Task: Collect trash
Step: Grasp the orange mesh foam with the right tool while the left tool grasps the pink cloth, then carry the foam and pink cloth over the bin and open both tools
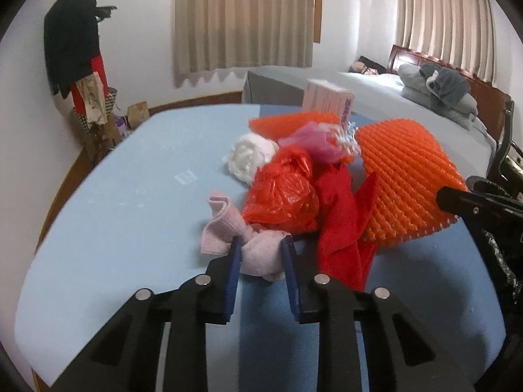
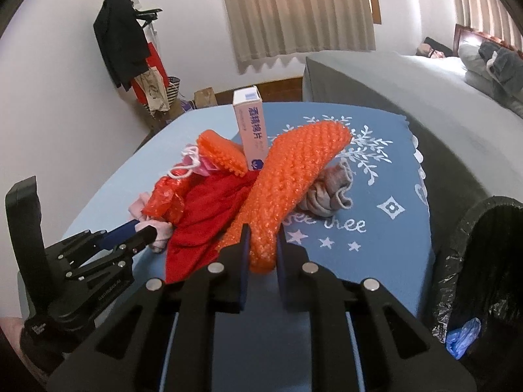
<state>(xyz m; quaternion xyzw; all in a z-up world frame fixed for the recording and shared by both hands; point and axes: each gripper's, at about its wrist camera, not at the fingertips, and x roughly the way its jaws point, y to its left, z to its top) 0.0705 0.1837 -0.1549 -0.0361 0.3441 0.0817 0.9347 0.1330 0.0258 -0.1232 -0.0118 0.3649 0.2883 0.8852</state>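
Orange bubble wrap (image 2: 287,183) | bumpy, folded | pinched by right tool (image 2: 262,245)

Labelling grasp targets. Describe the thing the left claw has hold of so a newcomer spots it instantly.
Start at the blue table and find the heap of red and orange trash in its middle. At the heap's near left edge, beside the crinkly red plastic bag, lies a pale pink sock, pinched by the left claw. It is the only soft, pale pink knit piece there; its neighbours are vivid red or orange.
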